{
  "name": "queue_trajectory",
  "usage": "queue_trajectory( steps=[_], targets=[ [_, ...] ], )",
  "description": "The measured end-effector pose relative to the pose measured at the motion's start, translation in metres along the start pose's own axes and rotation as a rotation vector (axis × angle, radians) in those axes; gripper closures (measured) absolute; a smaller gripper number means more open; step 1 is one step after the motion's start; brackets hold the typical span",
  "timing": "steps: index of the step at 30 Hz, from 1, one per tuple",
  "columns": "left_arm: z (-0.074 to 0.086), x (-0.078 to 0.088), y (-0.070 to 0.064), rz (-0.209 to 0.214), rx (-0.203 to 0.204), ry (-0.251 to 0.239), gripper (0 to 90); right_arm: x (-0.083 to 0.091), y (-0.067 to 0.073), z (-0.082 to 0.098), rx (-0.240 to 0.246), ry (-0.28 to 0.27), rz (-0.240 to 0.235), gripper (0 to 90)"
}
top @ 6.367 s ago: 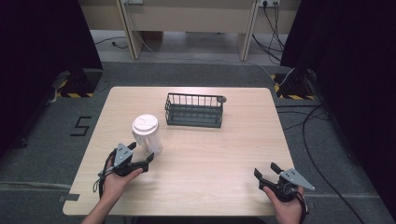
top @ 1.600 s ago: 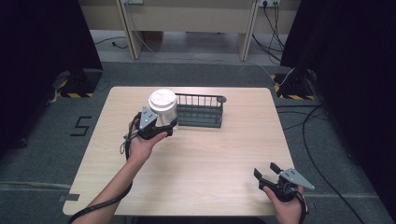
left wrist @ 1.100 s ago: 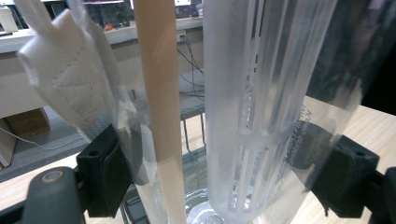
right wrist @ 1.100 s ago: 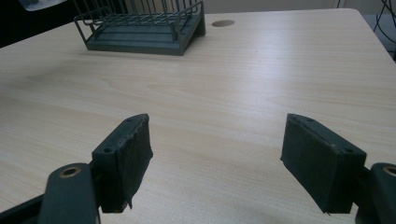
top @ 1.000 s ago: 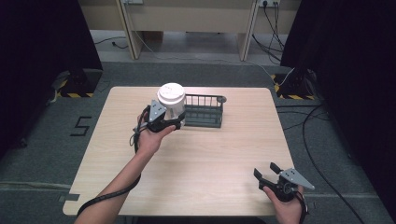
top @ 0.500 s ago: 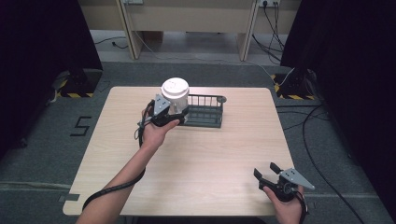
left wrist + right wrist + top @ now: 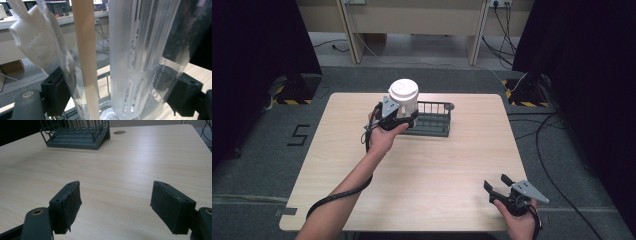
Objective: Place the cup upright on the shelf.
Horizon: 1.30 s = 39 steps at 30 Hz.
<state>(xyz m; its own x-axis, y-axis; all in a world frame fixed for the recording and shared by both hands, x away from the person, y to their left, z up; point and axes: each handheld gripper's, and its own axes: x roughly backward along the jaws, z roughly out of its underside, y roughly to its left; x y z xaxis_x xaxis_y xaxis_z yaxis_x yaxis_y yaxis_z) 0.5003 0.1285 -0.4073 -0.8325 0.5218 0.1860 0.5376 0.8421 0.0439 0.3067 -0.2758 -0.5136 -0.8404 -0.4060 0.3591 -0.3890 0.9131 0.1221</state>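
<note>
Table first: a pale wooden top, with the dark wire basket sitting toward its far edge, its long axis running left to right across the person's view. Over the basket's left end the left gripper is carrying the clear lidded cup, upright, white lid on top, its long axis vertical. The jaws are pinching the cup's wall from both sides; in the left gripper view the black pads are pressing the clear plastic, and inside it a wooden stick and a folded white napkin are showing. The cup is hanging above the basket's near-left corner rather than resting in it, so the move ahead, as I judge it, is turning on one thing: the basket's open top is lying just beyond and below the cup, a short way forward and down. The right gripper is waiting well apart at the table's near right corner, jaws spread wide on nothing, pointing toward the basket; the left hand is plainly the nearer one.
</note>
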Motion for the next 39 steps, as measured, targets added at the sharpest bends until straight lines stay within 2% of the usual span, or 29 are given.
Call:
queue_trajectory(
  steps=[7, 26, 39],
  targets=[
    [-0.002, -0.006, -0.001, 0.005, 0.007, -0.005, 17.7, 0.000, 0.000, 0.000, 0.000, 0.000, 0.001, 24.7],
    [-0.014, -0.025, -0.005, 0.006, -0.005, -0.009, 17.7, 0.000, 0.000, 0.000, -0.008, 0.002, -0.003, 24.7],
    [-0.016, -0.040, -0.006, 0.000, 0.018, -0.006, 17.7, 0.000, -0.001, 0.000, -0.009, 0.000, -0.007, 24.7]
  ],
)
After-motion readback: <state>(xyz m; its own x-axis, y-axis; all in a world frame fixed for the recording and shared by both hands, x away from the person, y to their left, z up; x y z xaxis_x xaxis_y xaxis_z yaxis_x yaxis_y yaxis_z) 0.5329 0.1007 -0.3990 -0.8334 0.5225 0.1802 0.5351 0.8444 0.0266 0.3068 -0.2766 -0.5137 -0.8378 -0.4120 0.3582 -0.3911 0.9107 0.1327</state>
